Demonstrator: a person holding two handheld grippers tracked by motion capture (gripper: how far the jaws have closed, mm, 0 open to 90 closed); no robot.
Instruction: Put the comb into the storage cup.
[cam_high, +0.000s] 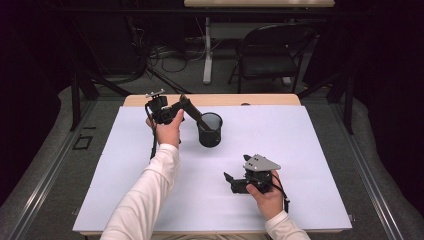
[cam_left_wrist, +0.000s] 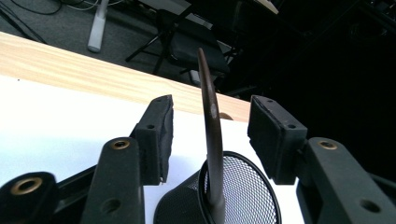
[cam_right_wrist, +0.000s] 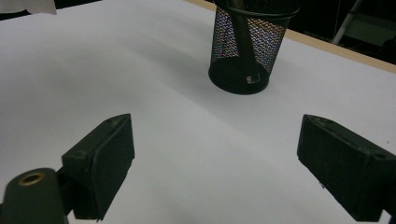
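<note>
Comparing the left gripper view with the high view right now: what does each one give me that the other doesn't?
Left gripper view alone: the left tongs close up, with clear gaps between each pad and the dark utensil, so it stands free in the mesh cup.

High view alone: both hands, the right tongs resting open on the white sheet apart from the cup, and the utensil leaning left against the cup's rim.

Both: the cup, the utensil in it, the wooden table edge and the chair beyond.

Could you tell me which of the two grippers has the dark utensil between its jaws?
The left gripper: the utensil in the mesh cup stands between them.
</note>
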